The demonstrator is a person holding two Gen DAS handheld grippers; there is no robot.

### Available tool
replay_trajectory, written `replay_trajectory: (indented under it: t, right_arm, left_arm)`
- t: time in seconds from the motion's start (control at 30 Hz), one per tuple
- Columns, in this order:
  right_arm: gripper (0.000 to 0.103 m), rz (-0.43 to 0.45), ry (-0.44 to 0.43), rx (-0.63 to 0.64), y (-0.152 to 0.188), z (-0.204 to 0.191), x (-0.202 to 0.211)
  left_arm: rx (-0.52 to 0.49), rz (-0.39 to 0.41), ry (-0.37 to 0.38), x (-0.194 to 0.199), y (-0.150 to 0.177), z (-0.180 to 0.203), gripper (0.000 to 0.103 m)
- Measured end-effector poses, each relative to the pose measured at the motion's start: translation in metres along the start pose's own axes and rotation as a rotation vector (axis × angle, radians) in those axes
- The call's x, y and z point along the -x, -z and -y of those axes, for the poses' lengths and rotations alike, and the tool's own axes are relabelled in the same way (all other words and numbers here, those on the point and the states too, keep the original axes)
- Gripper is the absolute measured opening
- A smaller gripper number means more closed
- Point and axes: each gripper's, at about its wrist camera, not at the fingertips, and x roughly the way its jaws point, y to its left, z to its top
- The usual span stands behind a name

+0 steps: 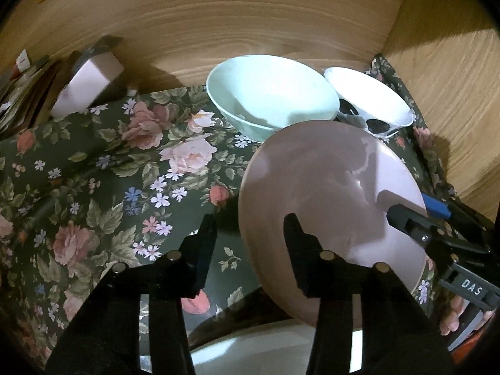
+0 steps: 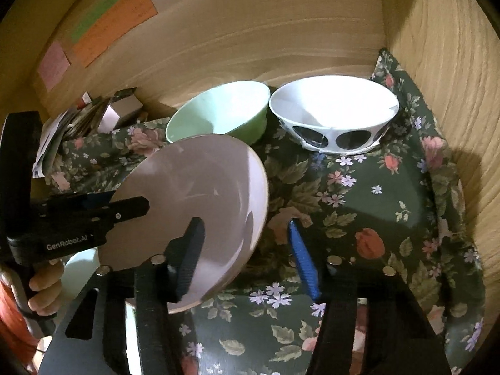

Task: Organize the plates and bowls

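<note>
Pink plate (image 1: 331,206) tilted above the floral cloth (image 1: 109,172), just in front of the mint-green bowl (image 1: 272,97). White bowl with dark ovals (image 2: 334,115) sits just beside the green bowl, toward the wooden side wall (image 2: 443,62). Left claw (image 1: 250,237) fingers apart, straddling the plate's rim. Right claw (image 2: 247,250) fingers also spread, one over the plate face, the blue one off it; grip not confirmed.

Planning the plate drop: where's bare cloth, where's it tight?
Free: floral cloth left of the pink plate, in front of the grey box; also cloth right of the plate, below the white bowl. Crowded: back, green bowl beside white bowl; clutter back-left.
</note>
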Motion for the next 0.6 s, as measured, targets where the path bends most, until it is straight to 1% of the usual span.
replay_trajectory:
  t: [0.03,0.1,0.17,0.27,0.33,0.43,0.6]
  right_arm:
    - [0.042,-0.006,-0.003,-0.001,0.000,0.000,-0.001]
    - [0.040,-0.016,-0.011,-0.006,0.000,0.001,-0.004]
    - [0.036,-0.025,-0.018,-0.012,0.001,0.002,-0.007]
    - [0.032,-0.036,-0.025,-0.016,0.002,0.001,-0.010]
    - [0.030,-0.043,-0.030,-0.019,0.002,0.000,-0.014]
    - [0.025,-0.047,-0.042,-0.021,0.002,0.000,-0.016]
    - [0.024,-0.040,-0.036,-0.019,0.002,-0.003,-0.016]
  left_arm:
    - [-0.005,-0.002,0.001,-0.001,0.000,0.001,0.042]
    - [-0.012,-0.009,0.004,-0.003,-0.001,0.003,0.035]
    - [-0.016,-0.016,0.012,-0.006,-0.002,0.004,0.031]
    - [-0.022,-0.024,0.024,-0.009,-0.003,0.006,0.026]
    - [-0.022,-0.028,0.034,-0.011,-0.003,0.007,0.024]
    - [-0.025,-0.019,0.028,-0.012,-0.004,0.008,0.024]
    - [-0.022,-0.014,0.028,-0.012,-0.004,0.008,0.023]
